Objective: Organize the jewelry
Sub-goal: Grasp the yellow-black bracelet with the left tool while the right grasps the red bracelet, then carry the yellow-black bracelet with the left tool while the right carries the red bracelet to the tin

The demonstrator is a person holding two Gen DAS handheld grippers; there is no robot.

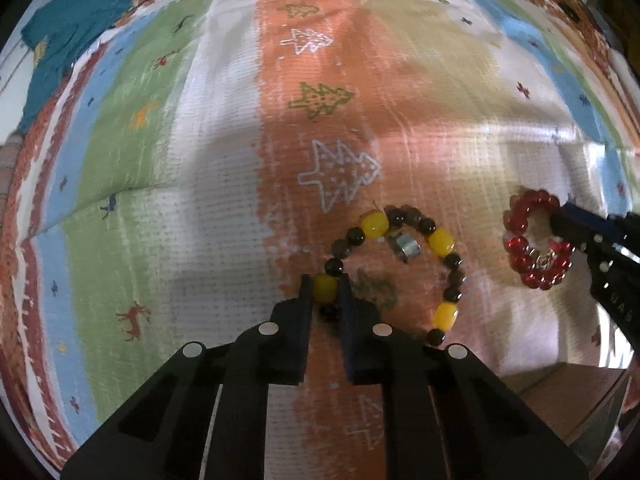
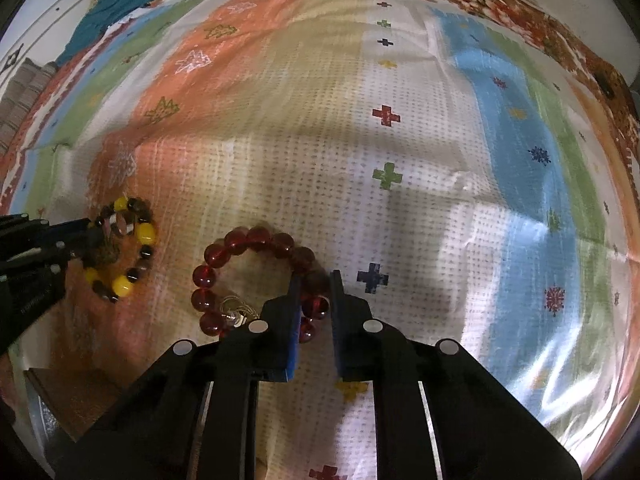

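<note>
Left wrist view: left gripper (image 1: 326, 292) clamped on yellow-and-brown bracelet (image 1: 400, 272); right gripper (image 2: 314, 292) grasping red bracelet (image 2: 256, 280); both on patterned cloth (image 1: 200, 200); pickup step; next likely lifting together.

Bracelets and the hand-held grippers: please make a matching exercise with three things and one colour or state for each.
Things:
1. bracelet in the left hand-held gripper
2. bracelet in the right hand-held gripper
3. cloth

Descriptions:
A. all red beads
B. colourful stripes with small printed figures
C. yellow and dark beads

Pairs: 1-C, 2-A, 3-B
</note>
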